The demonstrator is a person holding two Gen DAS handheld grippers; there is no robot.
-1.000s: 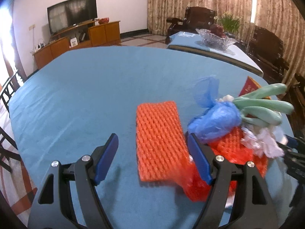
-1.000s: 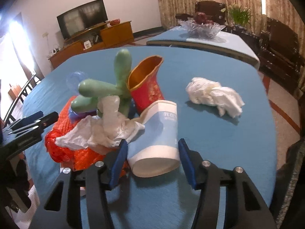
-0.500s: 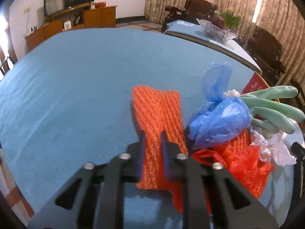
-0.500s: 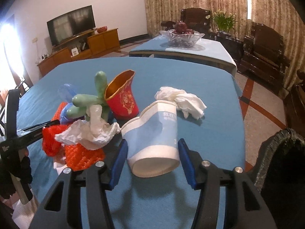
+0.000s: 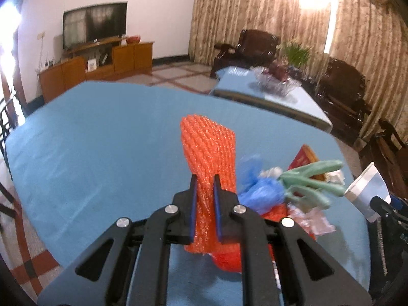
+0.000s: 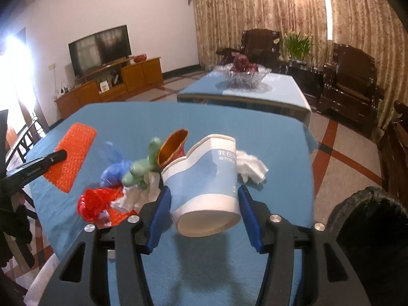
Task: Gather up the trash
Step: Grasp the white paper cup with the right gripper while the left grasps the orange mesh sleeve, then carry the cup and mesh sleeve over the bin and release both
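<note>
My left gripper (image 5: pixel 204 178) is shut on an orange foam net (image 5: pixel 207 148), which stands up off the blue table (image 5: pixel 89 140). In the right wrist view the same net (image 6: pixel 74 153) hangs from the left gripper's black finger (image 6: pixel 38 168). My right gripper (image 6: pixel 204 191) is shut on a blue and white paper cup (image 6: pixel 204 178), held on its side above the table. Below lies a trash pile: a blue plastic bag (image 6: pixel 112 170), a green glove (image 6: pixel 142 165), a red paper cup (image 6: pixel 173 145), a red bag (image 6: pixel 94 201) and crumpled white tissue (image 6: pixel 251 165).
A black bin (image 6: pixel 369 229) stands off the table's right edge. Beyond is a second table with a glass fruit bowl (image 6: pixel 242 76) and dark wooden armchairs (image 6: pixel 352 81). A chair (image 5: pixel 5 127) stands at the table's left side.
The left jaws closed on the orange net and lifted it off the table. The right gripper rose with the paper cup, and the black bin came into view.
</note>
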